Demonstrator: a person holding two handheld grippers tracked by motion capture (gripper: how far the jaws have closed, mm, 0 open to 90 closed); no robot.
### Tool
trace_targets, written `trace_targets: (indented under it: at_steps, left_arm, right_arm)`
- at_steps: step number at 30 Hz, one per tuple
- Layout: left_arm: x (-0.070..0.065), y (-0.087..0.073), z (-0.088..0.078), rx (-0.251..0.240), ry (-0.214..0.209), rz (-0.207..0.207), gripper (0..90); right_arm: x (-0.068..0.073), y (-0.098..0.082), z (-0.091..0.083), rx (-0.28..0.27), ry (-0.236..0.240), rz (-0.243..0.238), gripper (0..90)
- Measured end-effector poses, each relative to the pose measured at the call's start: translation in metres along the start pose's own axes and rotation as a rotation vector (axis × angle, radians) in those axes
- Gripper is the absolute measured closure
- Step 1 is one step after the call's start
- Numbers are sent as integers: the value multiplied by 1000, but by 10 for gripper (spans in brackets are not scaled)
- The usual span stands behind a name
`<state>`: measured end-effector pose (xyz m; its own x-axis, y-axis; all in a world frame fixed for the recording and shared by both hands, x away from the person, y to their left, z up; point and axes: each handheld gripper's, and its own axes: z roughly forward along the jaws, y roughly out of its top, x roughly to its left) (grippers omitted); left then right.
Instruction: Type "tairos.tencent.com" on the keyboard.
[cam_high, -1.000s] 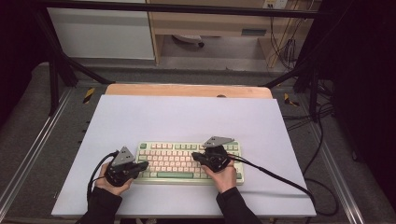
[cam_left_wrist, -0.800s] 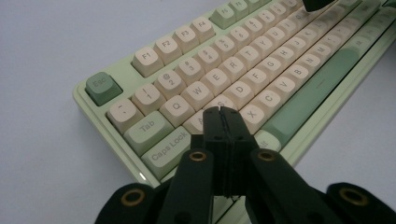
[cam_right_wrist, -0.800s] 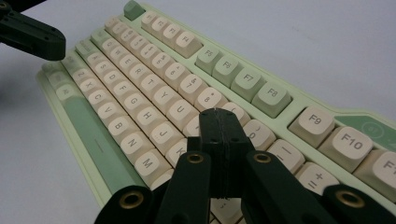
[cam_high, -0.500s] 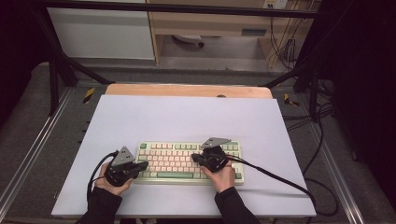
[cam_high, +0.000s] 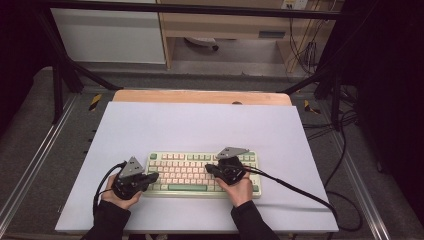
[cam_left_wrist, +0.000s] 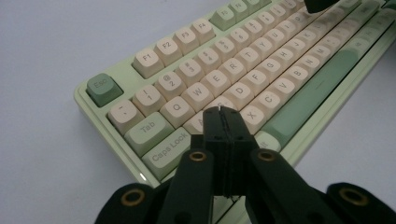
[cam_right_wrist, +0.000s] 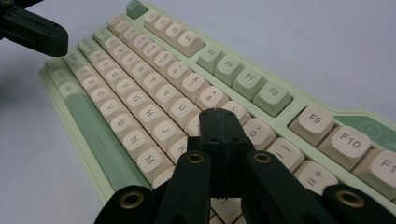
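A pale green keyboard (cam_high: 200, 172) with cream and green keycaps lies near the front of the white table top (cam_high: 200, 130). My left gripper (cam_high: 152, 176) is shut with nothing in it, its tip over the keyboard's left end. In the left gripper view the closed jaws (cam_left_wrist: 222, 112) sit above the A and S keys of the keyboard (cam_left_wrist: 243, 74). My right gripper (cam_high: 209, 168) is shut and empty too, over the right half. In the right gripper view its tip (cam_right_wrist: 218, 114) hovers near the I and O keys of the keyboard (cam_right_wrist: 154, 88), with the left gripper (cam_right_wrist: 35, 30) beyond.
A wooden board (cam_high: 200, 96) edges the table's far side. Black cables (cam_high: 295, 187) trail from the right gripper across the table's right part. Metal frame rails (cam_high: 35, 155) run along both sides, with a cabinet (cam_high: 110, 32) and shelving behind.
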<state>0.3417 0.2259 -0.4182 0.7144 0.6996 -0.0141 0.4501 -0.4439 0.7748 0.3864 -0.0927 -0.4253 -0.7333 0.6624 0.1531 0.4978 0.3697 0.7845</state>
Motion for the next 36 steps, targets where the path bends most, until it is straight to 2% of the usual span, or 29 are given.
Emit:
trace_targets:
  at_steps: [11,18,28,36]
  left_arm:
    - [-2,4,0,-8,-5,2,896]
    - [-4,10,3,-9,-3,7,896]
    - [-4,21,10,-2,5,7,896]
    - [-2,24,23,16,12,-3,896]
  right_arm:
    - [1,2,-25,-11,8,-55,900]
    - [-7,-6,-38,-19,16,-28,900]
    - [-13,-18,-52,-16,16,-25,900]
    - [-14,-26,-59,-19,19,-26,900]
